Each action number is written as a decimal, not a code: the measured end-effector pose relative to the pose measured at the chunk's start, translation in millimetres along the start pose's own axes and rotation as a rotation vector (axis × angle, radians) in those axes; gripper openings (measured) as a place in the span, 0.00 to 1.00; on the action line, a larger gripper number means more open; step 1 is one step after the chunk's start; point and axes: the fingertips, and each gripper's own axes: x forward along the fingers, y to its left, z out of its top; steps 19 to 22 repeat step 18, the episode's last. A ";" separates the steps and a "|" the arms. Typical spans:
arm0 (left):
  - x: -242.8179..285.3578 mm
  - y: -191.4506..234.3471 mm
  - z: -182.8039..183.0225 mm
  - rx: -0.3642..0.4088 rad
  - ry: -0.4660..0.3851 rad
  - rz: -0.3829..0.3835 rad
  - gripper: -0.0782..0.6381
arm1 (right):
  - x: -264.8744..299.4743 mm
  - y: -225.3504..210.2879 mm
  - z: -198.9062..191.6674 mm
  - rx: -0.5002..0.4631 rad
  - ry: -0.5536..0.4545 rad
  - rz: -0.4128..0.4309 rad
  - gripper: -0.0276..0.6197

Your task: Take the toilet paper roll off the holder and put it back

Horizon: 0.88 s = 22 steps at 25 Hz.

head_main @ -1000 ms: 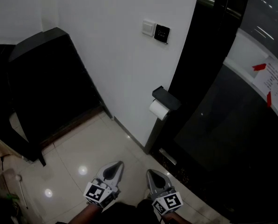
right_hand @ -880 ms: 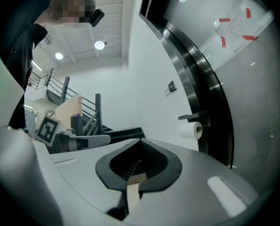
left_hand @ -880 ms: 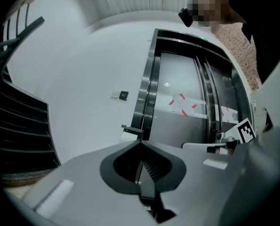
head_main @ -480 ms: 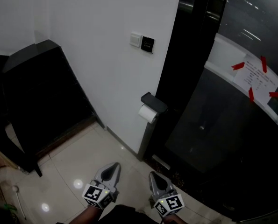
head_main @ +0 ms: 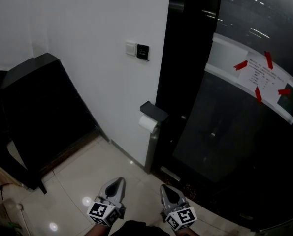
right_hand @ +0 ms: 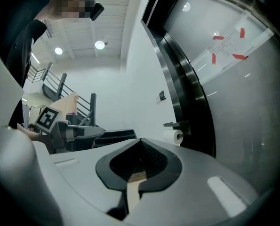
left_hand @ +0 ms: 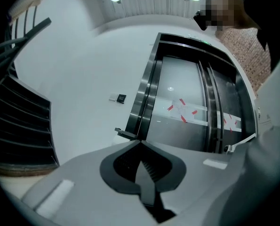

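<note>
The toilet paper roll (head_main: 147,124) is showing white beneath a black holder (head_main: 154,111) on a white wall (head_main: 87,28). The grey left gripper (head_main: 115,185) and right gripper (head_main: 167,191) are carrying black-and-white square-patterned cubes, while red tape (head_main: 241,65) is edging a white sheet (head_main: 262,77).

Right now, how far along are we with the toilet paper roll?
Done: nothing visible; the toilet paper roll sits on its holder. In hand: nothing; the left hand-held gripper and right hand-held gripper are both shut, empty, and apart from the roll. Left: reach it, take it off, put it back.
</note>
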 end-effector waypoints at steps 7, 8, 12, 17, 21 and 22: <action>1.4 6.8 1.2 0.043 -0.002 0.033 0.11 | 12.6 5.3 3.1 -0.013 0.003 0.060 0.06; 1.2 7.3 0.8 0.049 -0.002 0.037 0.11 | 12.9 5.7 2.8 -0.016 0.008 0.065 0.06; 4.3 4.3 2.1 0.068 0.002 0.035 0.11 | 14.0 1.4 5.8 -0.017 0.004 0.069 0.06; 13.8 -1.8 9.4 0.082 -0.019 0.014 0.11 | 15.5 -2.8 18.9 -0.035 -0.032 0.068 0.06; 15.0 -3.4 11.9 0.083 -0.024 0.011 0.11 | 15.5 -2.6 21.2 -0.039 -0.038 0.069 0.06; 15.0 -3.4 11.9 0.083 -0.024 0.011 0.11 | 15.5 -2.6 21.2 -0.039 -0.038 0.069 0.06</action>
